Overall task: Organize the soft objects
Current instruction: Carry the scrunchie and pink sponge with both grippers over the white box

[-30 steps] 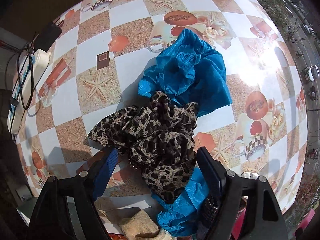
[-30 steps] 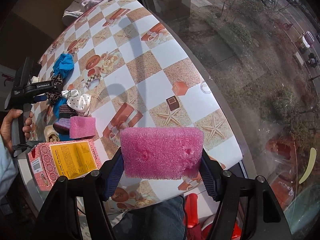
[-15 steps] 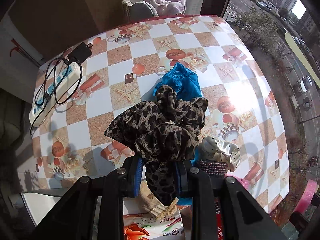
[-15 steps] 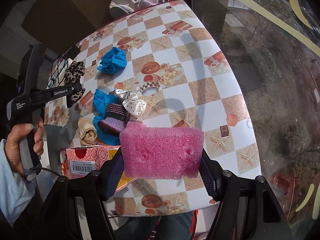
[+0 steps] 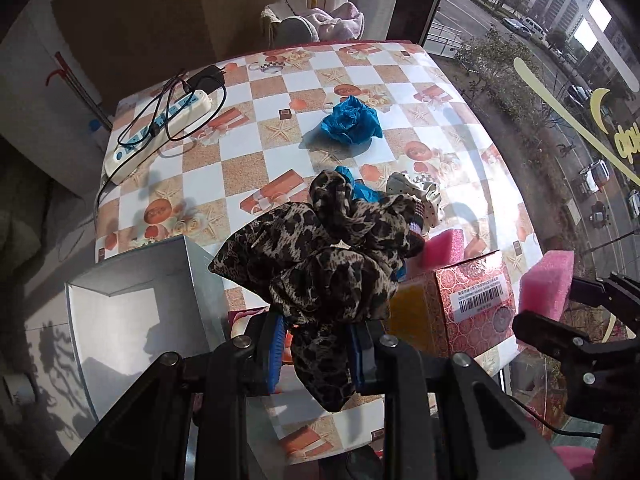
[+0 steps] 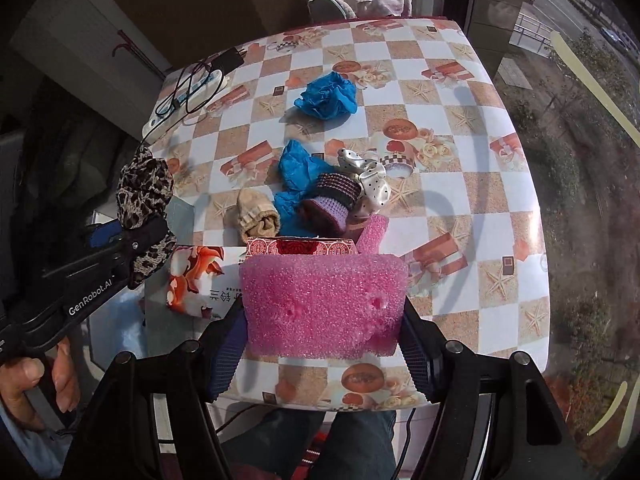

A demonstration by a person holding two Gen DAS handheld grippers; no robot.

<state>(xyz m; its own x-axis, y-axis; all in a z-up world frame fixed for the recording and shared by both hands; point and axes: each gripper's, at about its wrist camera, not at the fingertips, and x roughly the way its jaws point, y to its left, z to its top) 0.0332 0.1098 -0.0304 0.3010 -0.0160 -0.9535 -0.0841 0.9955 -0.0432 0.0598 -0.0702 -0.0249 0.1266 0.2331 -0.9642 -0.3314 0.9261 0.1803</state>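
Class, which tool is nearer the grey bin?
Left. The left tool, holding the leopard cloth, is beside the bin; the right tool is farther right.

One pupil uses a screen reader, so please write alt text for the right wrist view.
The right gripper holds a pink foam block above a checked table strewn with blue cloths, a knitted piece and a spotted bow. At left, the left gripper grips a leopard-print scarf.
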